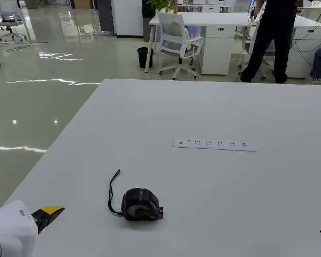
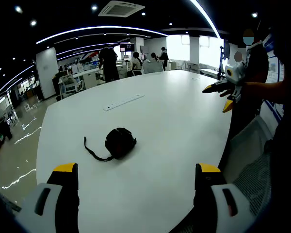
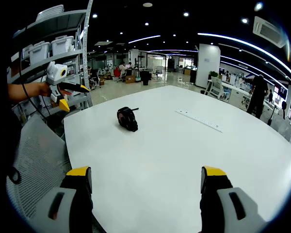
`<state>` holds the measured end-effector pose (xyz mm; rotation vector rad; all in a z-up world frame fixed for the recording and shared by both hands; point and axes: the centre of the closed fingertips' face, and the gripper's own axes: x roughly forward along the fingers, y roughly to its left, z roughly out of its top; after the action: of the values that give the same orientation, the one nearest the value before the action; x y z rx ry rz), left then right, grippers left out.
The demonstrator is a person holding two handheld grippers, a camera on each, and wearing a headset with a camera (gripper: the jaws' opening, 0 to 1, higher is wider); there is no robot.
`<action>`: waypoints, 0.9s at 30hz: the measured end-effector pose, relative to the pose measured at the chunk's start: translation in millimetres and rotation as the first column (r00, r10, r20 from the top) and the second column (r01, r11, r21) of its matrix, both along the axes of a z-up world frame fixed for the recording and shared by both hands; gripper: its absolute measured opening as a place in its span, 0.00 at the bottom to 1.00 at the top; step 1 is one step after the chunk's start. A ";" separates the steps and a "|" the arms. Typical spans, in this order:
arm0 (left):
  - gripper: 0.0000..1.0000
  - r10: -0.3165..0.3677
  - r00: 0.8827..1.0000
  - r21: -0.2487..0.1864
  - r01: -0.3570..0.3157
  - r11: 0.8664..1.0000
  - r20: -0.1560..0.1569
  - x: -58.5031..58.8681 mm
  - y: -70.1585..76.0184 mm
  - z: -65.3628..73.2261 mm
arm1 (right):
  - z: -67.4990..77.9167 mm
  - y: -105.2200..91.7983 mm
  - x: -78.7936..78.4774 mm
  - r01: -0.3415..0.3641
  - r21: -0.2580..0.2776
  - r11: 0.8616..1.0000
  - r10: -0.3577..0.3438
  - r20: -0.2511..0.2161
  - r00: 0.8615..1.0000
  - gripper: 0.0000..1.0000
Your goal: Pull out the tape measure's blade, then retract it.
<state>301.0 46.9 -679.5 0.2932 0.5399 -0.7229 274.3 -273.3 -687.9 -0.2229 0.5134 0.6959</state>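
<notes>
Tape measure [image 1: 142,204] on tbl [image 1: 246,193]; pwr strip [image 1: 214,144] behind, apart.

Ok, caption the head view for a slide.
Black tape measure, blade retracted, lies with its strap on the white table, a power strip beyond it.

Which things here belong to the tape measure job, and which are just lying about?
Job: tape measure; left gripper, open; right gripper, open.
Lying about: power strip on the table; office chair and bin beyond.
</notes>
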 end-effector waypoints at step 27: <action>0.98 -0.028 1.000 0.004 0.028 1.000 -0.006 8.5 -6.0 -5.4 | -2.1 1.0 9.2 -0.024 0.005 1.000 0.024 0.007 1.000 0.94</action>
<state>309.5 40.9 -685.0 0.3030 0.5434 -0.7503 283.5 -272.3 -690.0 -0.2274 0.5026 0.7198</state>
